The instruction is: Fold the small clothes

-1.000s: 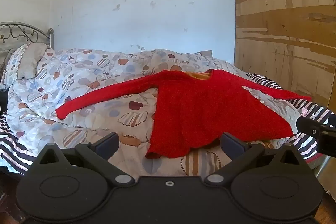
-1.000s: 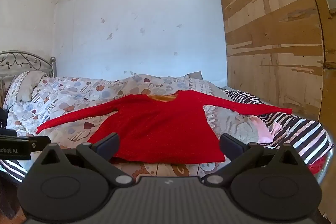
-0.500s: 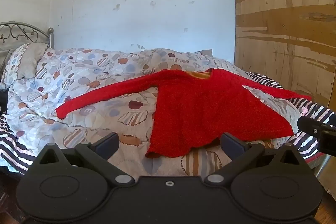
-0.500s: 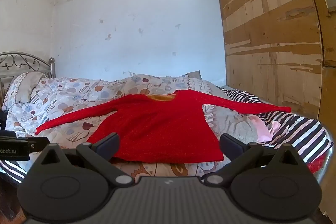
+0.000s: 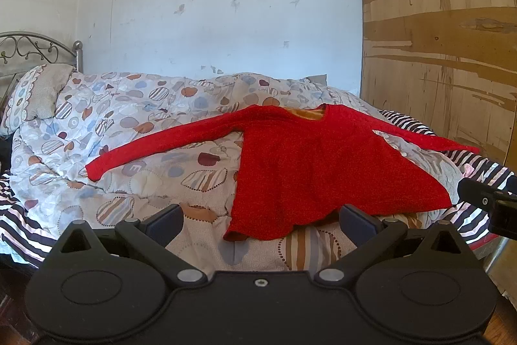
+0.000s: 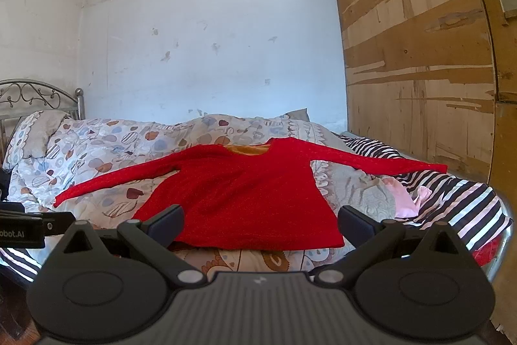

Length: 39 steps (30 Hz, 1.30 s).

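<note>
Centrally placed: one red long-sleeved knit top (image 5: 310, 164), laid flat and face up on the bed, both sleeves spread outward, hem toward the cameras, an orange lining visible at the neckline. Its body and one sleeve rest on a white quilt printed with hearts and striped ovals (image 5: 129, 131); the other sleeve reaches across to a black-and-white striped sheet (image 6: 452, 202) at the side nearest a wooden panel wall (image 6: 420, 54). A pale pink cloth (image 6: 404, 196) lies crumpled beside that sleeve, apart from the top's body. A patterned pillow (image 5: 35, 96) sits at the head end, against a metal scrollwork headboard (image 5: 32, 47). A white plastered wall (image 5: 210, 5) stands behind the bed.

Left gripper (image 5: 258, 217): jaws spread wide, empty, held short of the hem and not touching the cloth. Right gripper (image 6: 258, 220): jaws likewise spread wide, empty, framing the hem without contact. Each gripper's tip shows at the edge of the other's view.
</note>
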Each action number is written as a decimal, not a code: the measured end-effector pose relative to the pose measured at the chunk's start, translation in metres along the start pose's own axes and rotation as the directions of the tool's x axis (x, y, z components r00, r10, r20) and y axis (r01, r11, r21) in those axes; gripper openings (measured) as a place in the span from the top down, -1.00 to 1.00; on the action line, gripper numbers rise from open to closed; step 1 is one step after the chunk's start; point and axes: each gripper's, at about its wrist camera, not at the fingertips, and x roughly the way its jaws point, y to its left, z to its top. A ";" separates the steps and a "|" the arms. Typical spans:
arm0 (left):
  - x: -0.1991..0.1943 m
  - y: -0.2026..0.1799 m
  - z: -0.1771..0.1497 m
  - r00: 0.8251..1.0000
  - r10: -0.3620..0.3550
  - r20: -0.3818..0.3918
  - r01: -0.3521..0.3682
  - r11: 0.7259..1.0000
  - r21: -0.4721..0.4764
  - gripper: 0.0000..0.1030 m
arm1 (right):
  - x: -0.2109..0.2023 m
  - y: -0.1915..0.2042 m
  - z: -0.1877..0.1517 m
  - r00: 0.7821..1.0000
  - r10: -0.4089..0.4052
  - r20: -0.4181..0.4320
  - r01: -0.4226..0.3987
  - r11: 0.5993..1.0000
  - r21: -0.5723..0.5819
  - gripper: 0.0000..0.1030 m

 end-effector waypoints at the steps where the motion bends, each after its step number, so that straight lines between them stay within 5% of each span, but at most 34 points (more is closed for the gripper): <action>1: 0.000 0.000 0.000 1.000 0.000 0.000 0.000 1.000 0.000 -0.99 | 0.000 0.000 0.000 1.000 -0.001 0.001 0.001 1.000 0.000 -1.00; 39: 0.001 0.000 -0.004 1.000 -0.001 -0.007 0.001 1.000 -0.001 -0.99 | 0.002 -0.001 -0.003 1.000 -0.001 -0.005 0.001 1.000 0.005 -1.00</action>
